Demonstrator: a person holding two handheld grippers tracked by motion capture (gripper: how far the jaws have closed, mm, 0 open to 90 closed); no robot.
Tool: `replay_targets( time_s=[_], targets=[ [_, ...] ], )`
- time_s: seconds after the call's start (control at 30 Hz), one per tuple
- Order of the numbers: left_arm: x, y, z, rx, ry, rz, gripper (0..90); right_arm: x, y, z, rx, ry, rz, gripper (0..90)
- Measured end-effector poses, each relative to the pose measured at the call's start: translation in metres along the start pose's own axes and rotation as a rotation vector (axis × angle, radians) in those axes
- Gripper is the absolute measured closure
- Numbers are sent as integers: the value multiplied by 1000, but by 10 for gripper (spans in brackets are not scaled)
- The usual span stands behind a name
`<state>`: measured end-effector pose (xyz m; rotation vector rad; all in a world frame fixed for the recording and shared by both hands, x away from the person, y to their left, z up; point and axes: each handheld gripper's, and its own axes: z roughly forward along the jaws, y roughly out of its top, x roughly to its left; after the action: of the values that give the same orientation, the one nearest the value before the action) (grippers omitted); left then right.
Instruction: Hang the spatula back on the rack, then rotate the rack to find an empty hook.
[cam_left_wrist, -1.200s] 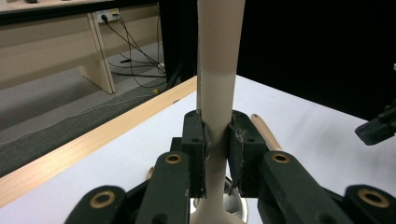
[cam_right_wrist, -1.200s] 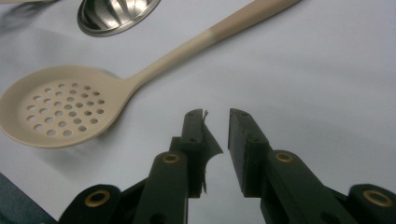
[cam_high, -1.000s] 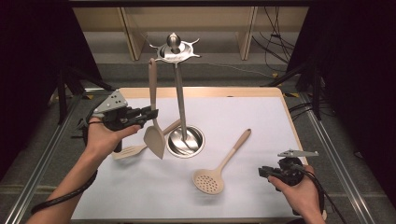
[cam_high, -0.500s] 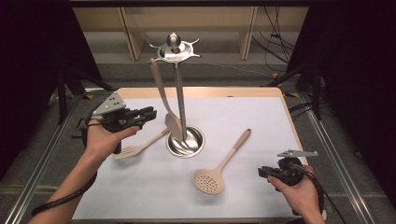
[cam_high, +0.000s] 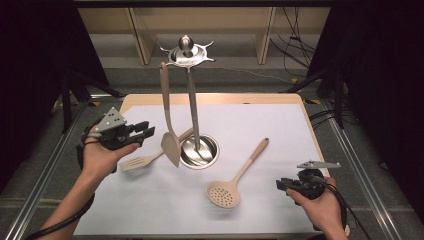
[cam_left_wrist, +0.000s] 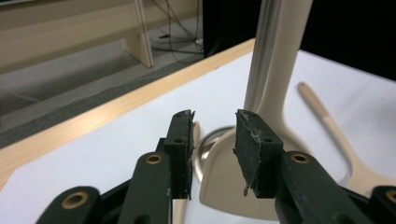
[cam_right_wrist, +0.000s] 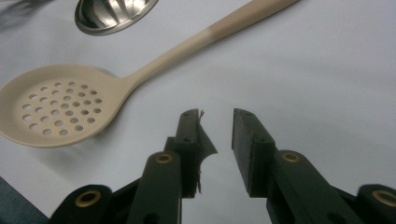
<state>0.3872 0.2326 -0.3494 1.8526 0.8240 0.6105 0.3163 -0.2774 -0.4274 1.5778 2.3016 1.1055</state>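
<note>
My left gripper (cam_high: 148, 133) has just been opening; jaws apart, nothing between them. The spatula (cam_high: 169, 127) hangs from the stand (cam_high: 189, 55), blade just off the jaw tips at 3 o'clock, apart from them. In the left gripper view the blade (cam_left_wrist: 233, 186) sits just past the tips. My right gripper (cam_high: 281, 184) has also been opening, empty; the skimmer (cam_high: 235, 179) lies near it at 9 o'clock.
</note>
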Motion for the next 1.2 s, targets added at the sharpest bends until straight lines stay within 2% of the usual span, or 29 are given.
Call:
replay_targets(
  time_s=[0.03,0.1,0.23,0.27,0.3,0.33,0.37,0.4,0.43,0.47,0.5,0.53,0.57,0.6,0.63,0.7,0.77,0.8,0.83,0.87,0.9,0.93,1.0,1.03,1.07,1.1,1.13,1.2],
  targets=[
    [1,-4,-1,18,6,9,647,0,-1,1,-12,-8,2,712],
    [3,-11,-1,49,13,16,636,3,0,-1,25,-42,16,704],
    [8,-25,2,135,23,8,610,0,0,1,10,-28,-1,687],
    [11,-27,3,166,22,21,601,1,0,0,17,-33,8,684],
    [12,-30,5,185,18,13,596,0,0,0,22,-38,7,682],
    [13,-31,6,193,21,9,596,0,0,0,22,-38,7,682],
    [16,-33,8,202,23,28,595,0,-1,-1,26,-41,7,681],
    [17,-34,9,221,29,32,589,-1,-1,0,7,-44,2,681],
    [18,-39,13,256,31,18,586,0,-2,-2,18,-29,19,681],
    [18,-39,13,256,31,18,583,0,-2,-2,18,-29,19,681],
    [20,-40,14,272,29,28,583,1,-2,-3,19,-47,19,681],
    [19,-42,15,283,33,20,581,1,-1,-4,19,-58,22,681],
    [20,-42,15,296,33,25,580,0,-1,-4,15,-51,21,680],
    [22,-42,14,323,24,51,580,-2,-1,-4,0,-56,-12,681],
    [19,-44,16,305,35,14,580,0,0,-4,-8,-45,-1,681],
    [19,-44,16,307,26,20,580,2,1,-7,5,-54,12,682],
    [19,-45,17,308,23,15,582,0,2,-6,-20,-41,-8,684],
    [19,-45,18,310,22,17,584,1,3,-6,-7,-47,10,685],
    [20,-46,18,318,19,25,585,1,3,-7,4,-48,12,687],
    [21,-45,17,351,11,38,589,2,3,-7,8,-53,15,689],
    [17,-47,18,356,10,-7,594,0,4,-5,-2,-44,-7,693],
    [19,-47,19,360,3,19,614,1,3,-4,11,-33,9,703],
    [17,-48,21,371,3,7,630,2,3,-4,20,-42,11,709],
    [15,-49,22,382,-6,-19,647,2,2,-5,30,-41,8,716],
    [15,-50,24,376,-8,-8,657,1,1,-4,19,-23,8,724],
    [14,-49,24,376,-10,-10,664,0,0,-4,28,-28,2,731],
    [11,-49,24,366,-2,-25,676,0,0,-5,29,-50,-12,738],
    [3,-43,21,306,-3,-71,731,0,-1,-6,29,-44,-9,753]
  ],
)
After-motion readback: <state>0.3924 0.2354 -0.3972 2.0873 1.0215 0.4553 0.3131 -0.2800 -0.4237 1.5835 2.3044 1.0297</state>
